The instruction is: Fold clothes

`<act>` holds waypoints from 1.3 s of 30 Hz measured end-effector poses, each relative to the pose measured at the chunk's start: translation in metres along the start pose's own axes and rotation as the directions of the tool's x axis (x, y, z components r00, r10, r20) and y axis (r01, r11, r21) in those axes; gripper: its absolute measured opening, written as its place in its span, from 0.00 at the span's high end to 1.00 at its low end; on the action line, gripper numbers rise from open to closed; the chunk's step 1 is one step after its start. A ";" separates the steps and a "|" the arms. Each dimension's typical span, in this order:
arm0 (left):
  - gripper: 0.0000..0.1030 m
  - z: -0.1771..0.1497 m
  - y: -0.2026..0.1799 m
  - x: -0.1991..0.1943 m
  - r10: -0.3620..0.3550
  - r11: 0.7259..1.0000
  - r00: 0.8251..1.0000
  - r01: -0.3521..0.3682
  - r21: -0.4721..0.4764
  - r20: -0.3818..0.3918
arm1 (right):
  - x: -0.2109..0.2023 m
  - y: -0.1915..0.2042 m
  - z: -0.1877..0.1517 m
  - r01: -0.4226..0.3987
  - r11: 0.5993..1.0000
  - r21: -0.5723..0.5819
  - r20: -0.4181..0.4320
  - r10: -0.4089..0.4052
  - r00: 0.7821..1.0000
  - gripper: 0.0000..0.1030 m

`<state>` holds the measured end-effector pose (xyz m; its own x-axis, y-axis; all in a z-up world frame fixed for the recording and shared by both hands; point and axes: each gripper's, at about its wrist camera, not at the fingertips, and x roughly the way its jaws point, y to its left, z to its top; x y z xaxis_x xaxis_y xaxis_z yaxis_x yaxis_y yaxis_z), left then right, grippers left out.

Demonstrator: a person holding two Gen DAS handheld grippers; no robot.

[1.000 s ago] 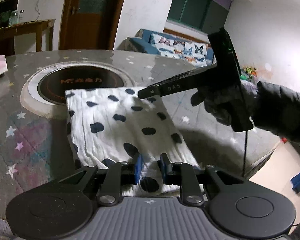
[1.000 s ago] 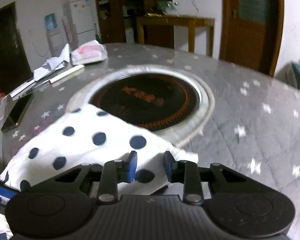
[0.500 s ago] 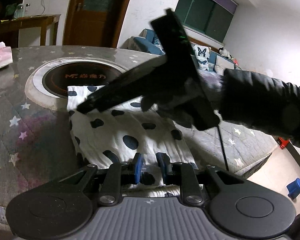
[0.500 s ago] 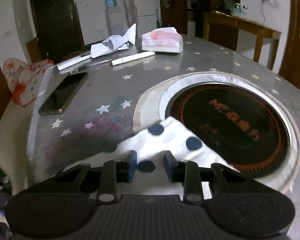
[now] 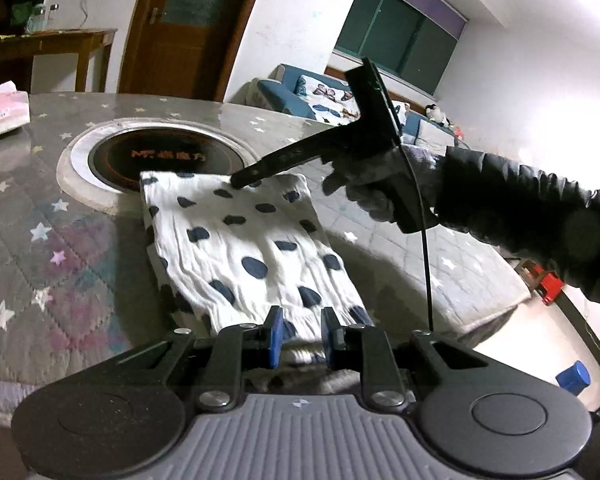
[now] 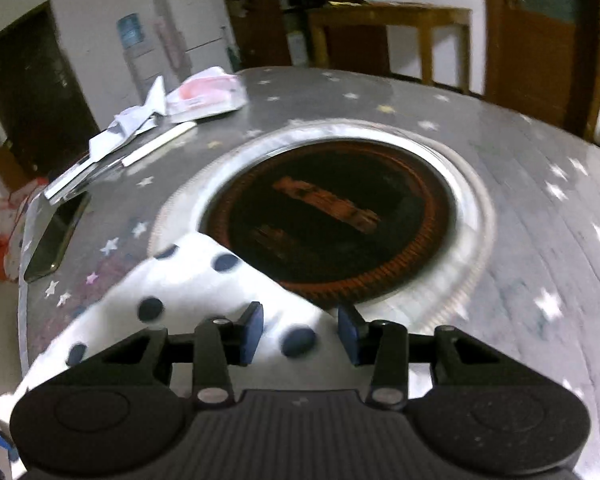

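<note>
Final fold being set down: the left gripper (image 5: 299, 334) is clamped on the near edge of the spotted cloth (image 5: 236, 240). The right gripper (image 6: 300, 330), over the far edge beside the table's (image 5: 40, 280) central hob (image 5: 164, 156), has just been opening, its jaws apart with cloth between them. Next, the left must let go and the stack be pressed flat.

Both wrist views look steeply down over their tongs, close above the table (image 5: 28, 248); both share the spotted cloth (image 5: 252, 248) and the burner (image 6: 332, 216) at twelve o'clock.

Star-patterned grey table (image 6: 520, 200): spotted cloth (image 5: 244, 248), tissue pack (image 6: 204, 98), phone (image 6: 54, 240), pen (image 6: 160, 144).
</note>
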<state>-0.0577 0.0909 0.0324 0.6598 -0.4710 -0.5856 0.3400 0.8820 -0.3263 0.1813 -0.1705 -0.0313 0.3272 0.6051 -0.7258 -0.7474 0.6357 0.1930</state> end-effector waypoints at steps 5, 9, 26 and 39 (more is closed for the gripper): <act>0.77 -0.008 -0.005 0.000 -0.011 1.000 0.999 0.011 0.003 -0.042 | -0.009 -0.012 -0.011 0.044 0.999 -0.007 -0.015 -0.044 0.999 0.61; 0.77 -0.015 -0.005 0.005 -0.015 1.000 0.997 0.015 -0.004 -0.076 | -0.015 -0.010 -0.017 0.082 0.996 -0.029 -0.021 -0.083 0.996 0.62; 0.77 0.017 0.034 0.034 0.086 0.993 0.996 -0.088 -0.083 -0.026 | -0.090 -0.007 -0.083 0.364 0.931 -0.017 -0.119 -0.363 0.924 0.61; 0.77 0.071 0.041 0.041 0.063 0.997 0.997 -0.061 -0.043 0.042 | -0.156 0.029 -0.137 0.402 0.912 0.081 -0.092 -0.395 0.914 0.62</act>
<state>0.0305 0.1093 0.0478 0.7077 -0.4135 -0.5729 0.2702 0.9076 -0.3213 0.0298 -0.3117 -0.0030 0.5407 0.2581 -0.8007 -0.5035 0.8617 -0.0622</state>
